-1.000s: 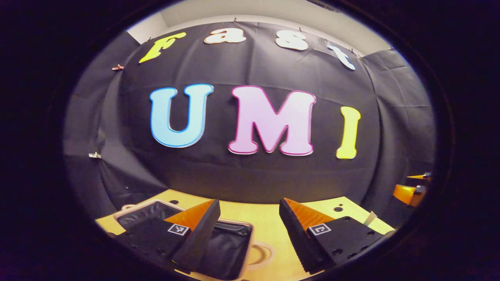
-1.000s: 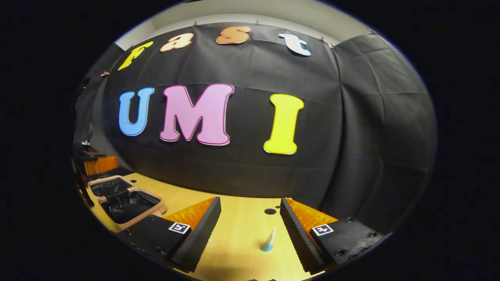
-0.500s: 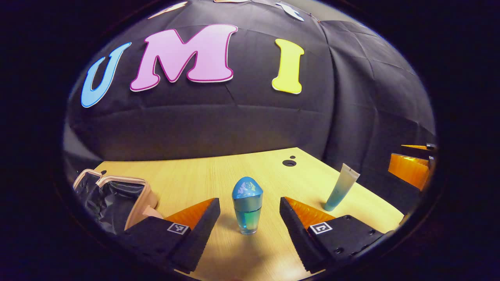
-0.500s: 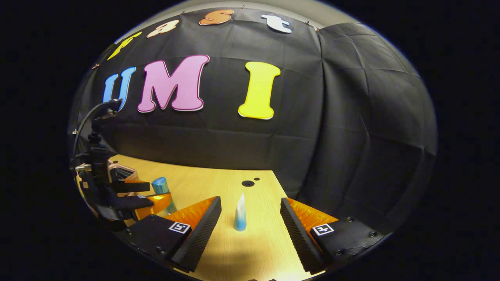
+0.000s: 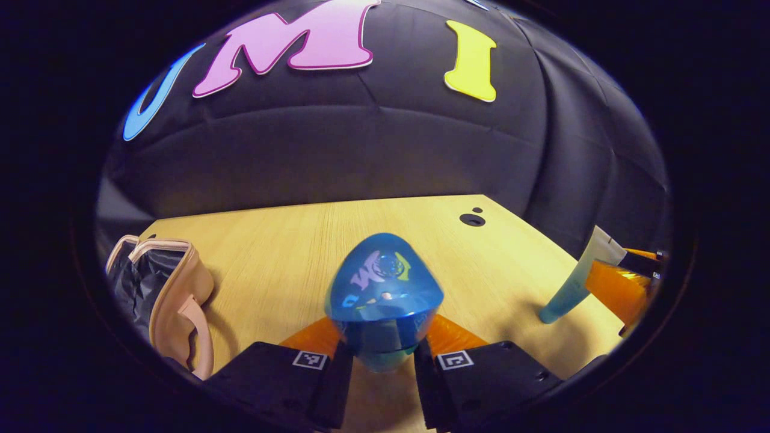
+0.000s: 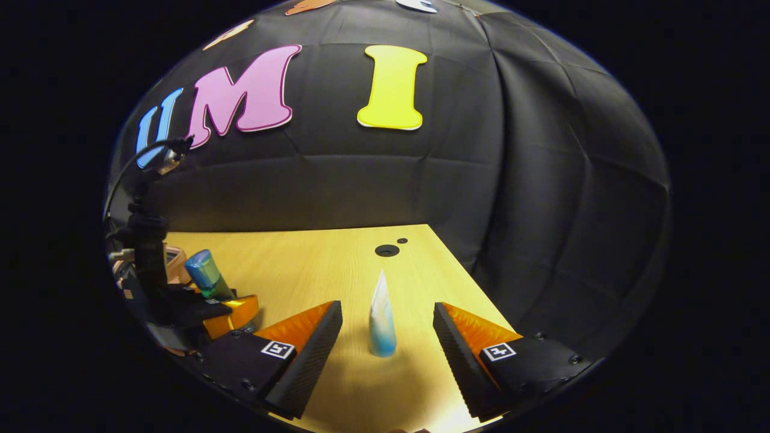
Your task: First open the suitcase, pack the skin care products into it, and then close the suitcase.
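A blue bottle (image 5: 382, 300) with a rounded cap stands on the wooden table (image 5: 289, 252), and my left gripper (image 5: 378, 367) is shut on its lower body. The open suitcase (image 5: 157, 294), pink-rimmed with a dark lining, lies at the left in the left gripper view. A white-and-blue tube (image 6: 381, 322) stands upright on its cap between the fingers of my right gripper (image 6: 385, 337), which is open and not touching it. The same tube (image 5: 576, 278) shows at the right of the left gripper view. In the right gripper view the left gripper (image 6: 210, 310) holds the bottle (image 6: 204, 275) at far left.
The black cloth wall rises behind the table. Two small dark holes (image 6: 387, 249) mark the tabletop near its far edge. The table's right edge (image 6: 469, 270) runs close beside my right gripper. Bare wood lies between the suitcase and the bottle.
My left gripper moved forward around the blue bottle and shut on it. My right gripper drew closer to the tube, still open. Both views tilted down from the wall.
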{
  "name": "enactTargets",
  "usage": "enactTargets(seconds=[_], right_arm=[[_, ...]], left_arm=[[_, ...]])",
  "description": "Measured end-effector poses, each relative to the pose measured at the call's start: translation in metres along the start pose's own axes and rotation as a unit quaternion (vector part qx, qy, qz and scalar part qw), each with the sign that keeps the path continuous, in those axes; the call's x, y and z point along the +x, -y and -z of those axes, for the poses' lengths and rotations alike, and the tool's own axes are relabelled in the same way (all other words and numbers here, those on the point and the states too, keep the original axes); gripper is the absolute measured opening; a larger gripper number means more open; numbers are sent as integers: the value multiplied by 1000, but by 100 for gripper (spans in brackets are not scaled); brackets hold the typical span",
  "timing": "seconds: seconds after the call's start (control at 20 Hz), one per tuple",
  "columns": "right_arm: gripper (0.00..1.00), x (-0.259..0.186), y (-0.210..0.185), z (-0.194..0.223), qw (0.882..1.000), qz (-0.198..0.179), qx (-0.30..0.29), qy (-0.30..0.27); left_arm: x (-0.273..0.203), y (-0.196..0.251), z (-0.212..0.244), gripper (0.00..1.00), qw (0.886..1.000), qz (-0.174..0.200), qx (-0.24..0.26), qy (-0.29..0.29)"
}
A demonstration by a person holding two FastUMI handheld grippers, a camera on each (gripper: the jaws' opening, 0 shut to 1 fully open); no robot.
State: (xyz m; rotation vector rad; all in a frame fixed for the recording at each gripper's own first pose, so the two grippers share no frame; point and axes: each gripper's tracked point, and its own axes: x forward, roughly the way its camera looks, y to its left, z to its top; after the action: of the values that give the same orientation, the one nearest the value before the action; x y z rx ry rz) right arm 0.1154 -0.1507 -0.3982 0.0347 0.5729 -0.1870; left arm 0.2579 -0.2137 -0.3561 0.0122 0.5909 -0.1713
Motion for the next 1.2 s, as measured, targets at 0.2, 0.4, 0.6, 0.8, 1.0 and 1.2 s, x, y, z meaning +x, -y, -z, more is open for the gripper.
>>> enactTargets(seconds=[0.2, 0.4, 0.6, 0.8, 1.0, 1.2], right_arm=[[97, 37, -6, 12, 999, 14, 28, -6], [96, 66, -7, 30, 999, 15, 22, -27], [54, 74, -17, 39, 999, -10, 19, -46], [29, 55, -20, 43, 998, -26, -11, -57], [29, 28, -22, 23, 999, -26, -23, -35], [29, -3, -40, -3, 999, -36, -24, -14]], left_arm=[[-1, -2, -1, 50, 1000, -2, -9, 3], [-2, -3, -1, 50, 1000, -1, -13, 3], [-3, -4, -1, 50, 1000, 1, -16, 2], [-12, -4, 0, 49, 999, 17, -24, 14], [-26, -4, -9, 48, 998, 40, -22, 49], [-50, -16, -30, 47, 994, 56, -30, 84]])
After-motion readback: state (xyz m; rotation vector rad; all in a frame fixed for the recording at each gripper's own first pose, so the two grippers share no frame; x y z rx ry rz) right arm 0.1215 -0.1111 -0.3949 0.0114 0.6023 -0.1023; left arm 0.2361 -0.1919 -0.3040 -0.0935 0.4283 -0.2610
